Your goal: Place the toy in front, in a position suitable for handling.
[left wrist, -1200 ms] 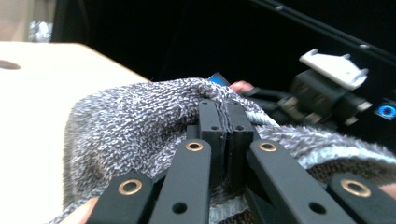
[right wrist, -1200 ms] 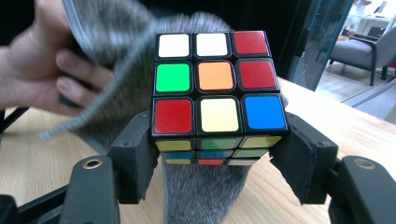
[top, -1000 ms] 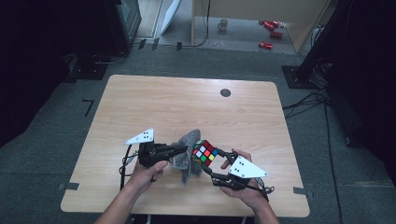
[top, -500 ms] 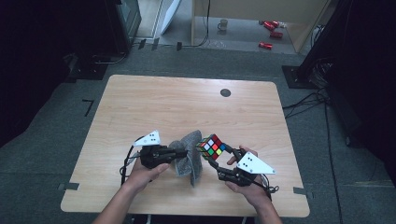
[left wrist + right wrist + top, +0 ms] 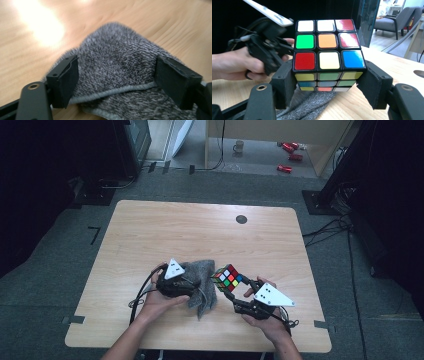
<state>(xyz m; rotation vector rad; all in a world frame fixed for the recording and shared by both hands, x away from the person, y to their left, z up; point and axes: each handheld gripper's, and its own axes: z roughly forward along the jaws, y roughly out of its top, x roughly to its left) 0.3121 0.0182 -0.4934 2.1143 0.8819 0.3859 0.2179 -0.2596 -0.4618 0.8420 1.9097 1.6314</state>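
Observation:
A scrambled Rubik's cube (image 5: 227, 278) is held just above the table, with my right gripper (image 5: 236, 291) shut on its two sides. In the right gripper view the cube (image 5: 328, 53) sits tilted between the black pads (image 5: 287, 82), above a corner of a grey knitted cloth (image 5: 309, 105). The cloth (image 5: 204, 290) lies crumpled on the wooden table (image 5: 200, 235), left of the cube. My left gripper (image 5: 192, 284) rests over it. In the left gripper view this gripper (image 5: 115, 82) is open, its jaws wide apart on either side of a fold of the cloth (image 5: 115, 65).
A dark round grommet (image 5: 241, 219) sits in the table's far right part. Cables trail from both grippers toward the front edge. On the floor beyond the table are red cans (image 5: 286, 168) and a mug (image 5: 239, 145).
My right gripper has lifted the cube up and slightly to the right, off the cloth. My left gripper has slid right, further over the cloth.

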